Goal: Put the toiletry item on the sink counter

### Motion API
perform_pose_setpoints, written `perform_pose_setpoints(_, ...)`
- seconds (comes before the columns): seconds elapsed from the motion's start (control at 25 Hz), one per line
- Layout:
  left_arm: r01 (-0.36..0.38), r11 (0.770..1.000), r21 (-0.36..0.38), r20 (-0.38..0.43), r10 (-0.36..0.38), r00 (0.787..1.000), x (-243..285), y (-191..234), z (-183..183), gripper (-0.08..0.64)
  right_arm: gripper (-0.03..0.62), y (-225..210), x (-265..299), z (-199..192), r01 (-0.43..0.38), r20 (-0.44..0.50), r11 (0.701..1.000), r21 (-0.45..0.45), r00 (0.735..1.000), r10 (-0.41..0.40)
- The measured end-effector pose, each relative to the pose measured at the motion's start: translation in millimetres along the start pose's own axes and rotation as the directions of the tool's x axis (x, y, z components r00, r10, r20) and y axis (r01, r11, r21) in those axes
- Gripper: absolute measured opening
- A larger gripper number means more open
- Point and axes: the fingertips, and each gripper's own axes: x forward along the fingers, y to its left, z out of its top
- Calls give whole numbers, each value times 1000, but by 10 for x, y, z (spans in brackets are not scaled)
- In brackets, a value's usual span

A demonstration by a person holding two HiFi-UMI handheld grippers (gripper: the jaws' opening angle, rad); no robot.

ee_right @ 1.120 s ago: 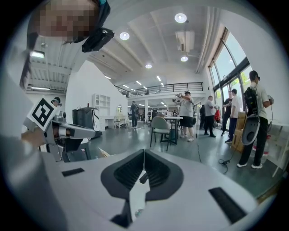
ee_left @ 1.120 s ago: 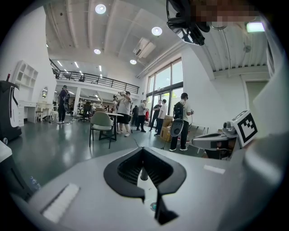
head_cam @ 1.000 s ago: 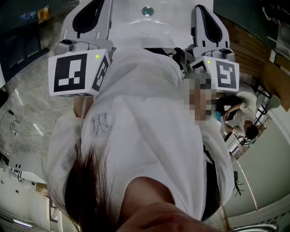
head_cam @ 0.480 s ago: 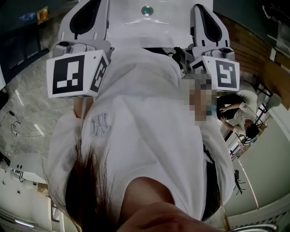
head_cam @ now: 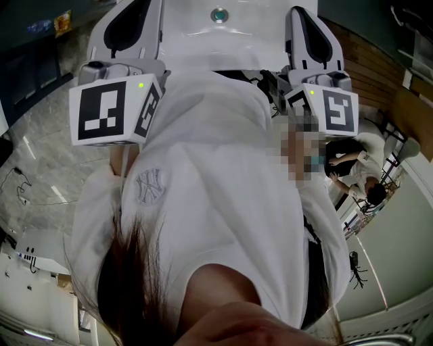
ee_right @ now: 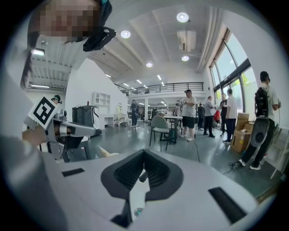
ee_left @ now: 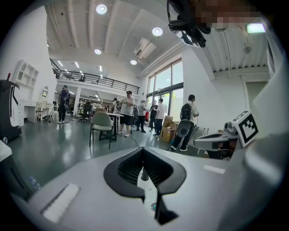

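No toiletry item shows in any view. In the head view my left gripper (head_cam: 132, 30) and right gripper (head_cam: 311, 37) reach toward a white sink basin (head_cam: 196, 34) with a round drain (head_cam: 220, 15); the marker cubes (head_cam: 111, 111) face me. In the left gripper view the left gripper (ee_left: 143, 152) is shut, its black pads (ee_left: 128, 169) meeting with nothing between them. The right gripper (ee_right: 144, 154) is likewise shut and empty in its own view.
A person in a white shirt (head_cam: 210, 189) fills the middle of the head view. Both gripper views look into a large hall with a green chair (ee_left: 103, 124), a table, cardboard boxes (ee_left: 169, 131) and several standing people (ee_right: 187, 113).
The left gripper has edged a little to the left; nothing else has moved.
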Motion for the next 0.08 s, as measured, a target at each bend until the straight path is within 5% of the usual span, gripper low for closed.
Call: perform_pose_setpoints(0.08, 0, 1000, 0, -1, 0, 1000, -1, -1, -8, 9, 9, -1, -5, -7, 1, 0, 1000, 0, 1000, -1)
